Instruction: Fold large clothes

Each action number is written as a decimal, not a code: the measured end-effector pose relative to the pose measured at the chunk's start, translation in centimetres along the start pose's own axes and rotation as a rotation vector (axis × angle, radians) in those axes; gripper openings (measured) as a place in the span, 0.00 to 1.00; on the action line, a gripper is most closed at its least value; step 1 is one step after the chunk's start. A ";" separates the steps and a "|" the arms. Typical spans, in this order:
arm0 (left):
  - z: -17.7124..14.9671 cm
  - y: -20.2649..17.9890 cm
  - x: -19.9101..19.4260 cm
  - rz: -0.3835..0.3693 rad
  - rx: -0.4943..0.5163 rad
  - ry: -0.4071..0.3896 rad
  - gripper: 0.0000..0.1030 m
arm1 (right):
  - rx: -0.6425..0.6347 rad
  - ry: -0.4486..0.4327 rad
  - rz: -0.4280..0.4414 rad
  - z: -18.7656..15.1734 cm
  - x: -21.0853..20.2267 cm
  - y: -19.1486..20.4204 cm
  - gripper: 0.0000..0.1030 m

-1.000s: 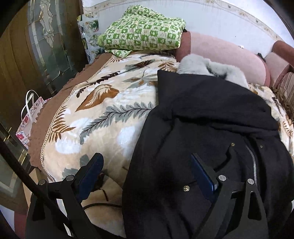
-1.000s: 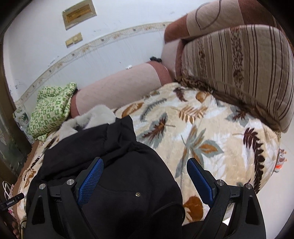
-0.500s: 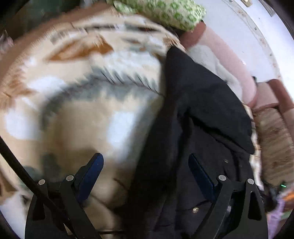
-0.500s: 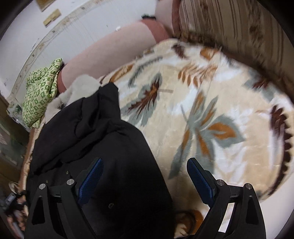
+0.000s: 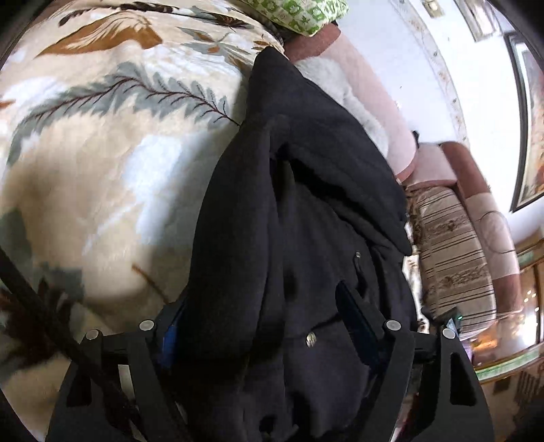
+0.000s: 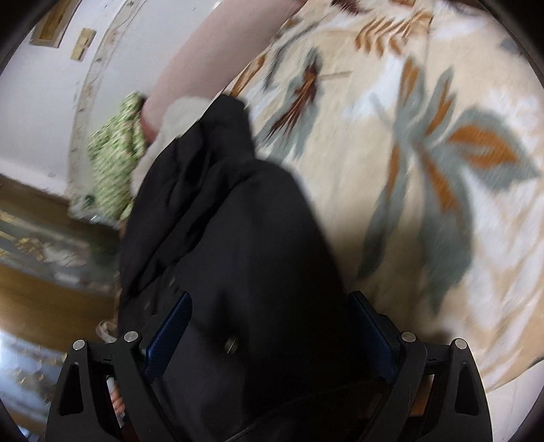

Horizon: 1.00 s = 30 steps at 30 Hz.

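1. Left wrist view: the leaf-patterned blanket [image 5: 102,142] fills the left half of the frame, and a green checked cloth [image 5: 299,13] lies at the top edge.
2. Centre frame, the black coat [image 5: 299,204] runs from the upper middle down to the bottom, with its pale fur trim [image 5: 343,88] at upper right against a pink bolster [image 5: 377,102].
3. The left gripper [image 5: 261,326] straddles a thick fold of the coat; its jaws are closing with the cloth between them, the pads not clearly pressing yet.
4. At right lies a striped cushion [image 5: 452,265].
5. Right wrist view, blurred: the green cloth [image 6: 112,170] sits at left, the coat [image 6: 238,238] in the centre, the blanket [image 6: 425,153] at right.
6. The right gripper [image 6: 268,333] stands wide apart over the coat's hem, fabric between its blue pads [image 6: 170,333], not squeezed.
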<state>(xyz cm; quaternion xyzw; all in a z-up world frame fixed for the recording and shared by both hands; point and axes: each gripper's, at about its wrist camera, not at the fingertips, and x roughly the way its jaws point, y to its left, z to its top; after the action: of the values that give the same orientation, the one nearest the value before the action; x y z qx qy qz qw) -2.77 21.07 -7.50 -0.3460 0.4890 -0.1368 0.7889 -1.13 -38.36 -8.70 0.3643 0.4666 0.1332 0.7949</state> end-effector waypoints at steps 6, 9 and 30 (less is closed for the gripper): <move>-1.5 1.2 -0.5 -0.042 -0.038 0.017 0.76 | -0.044 0.056 0.033 -2.5 0.0 1.1 0.92; -1.9 1.1 -0.8 -0.056 -0.033 0.020 0.76 | -0.071 0.071 0.047 -3.9 0.1 1.5 0.92; -7.3 -2.3 0.9 0.150 0.136 0.011 0.63 | -0.256 0.074 -0.086 -8.7 1.0 3.5 0.60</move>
<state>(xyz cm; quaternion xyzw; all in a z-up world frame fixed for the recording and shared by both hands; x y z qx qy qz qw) -8.35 15.92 -8.54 -0.2536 0.5074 -0.1122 0.8159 -7.44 -31.44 -9.43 0.2344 0.4901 0.1709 0.8220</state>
